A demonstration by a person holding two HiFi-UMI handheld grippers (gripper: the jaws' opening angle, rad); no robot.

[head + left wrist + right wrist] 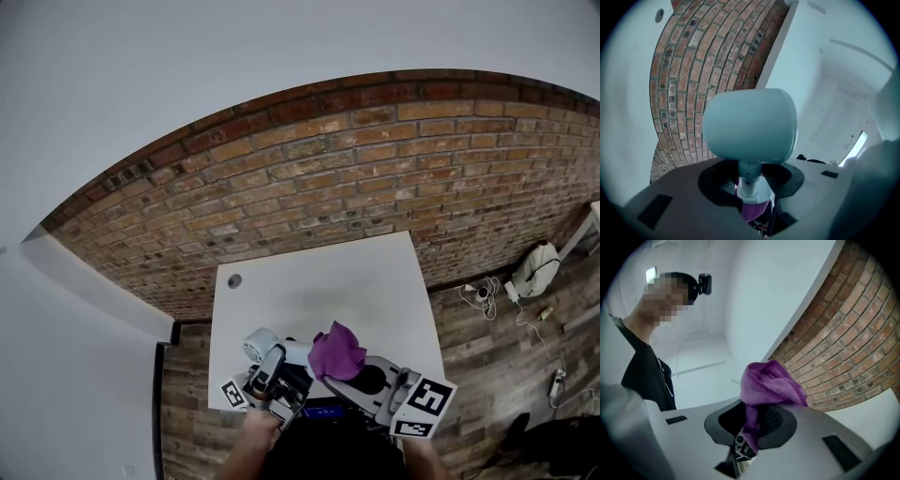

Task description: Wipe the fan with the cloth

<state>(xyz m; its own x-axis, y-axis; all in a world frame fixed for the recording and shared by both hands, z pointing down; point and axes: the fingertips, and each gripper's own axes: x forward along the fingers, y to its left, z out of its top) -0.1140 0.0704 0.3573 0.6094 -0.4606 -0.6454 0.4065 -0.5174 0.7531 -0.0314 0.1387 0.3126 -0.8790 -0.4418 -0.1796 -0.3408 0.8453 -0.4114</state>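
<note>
Our right tongs (743, 446) pinch the cloth (771, 385), left tongs (751, 194) clamp the fan (750, 126); we should steady it and wipe gently.

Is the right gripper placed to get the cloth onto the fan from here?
Likely yes: the right gripper holds the cloth close beside the fan in the left gripper, and nothing shows between them.
</note>
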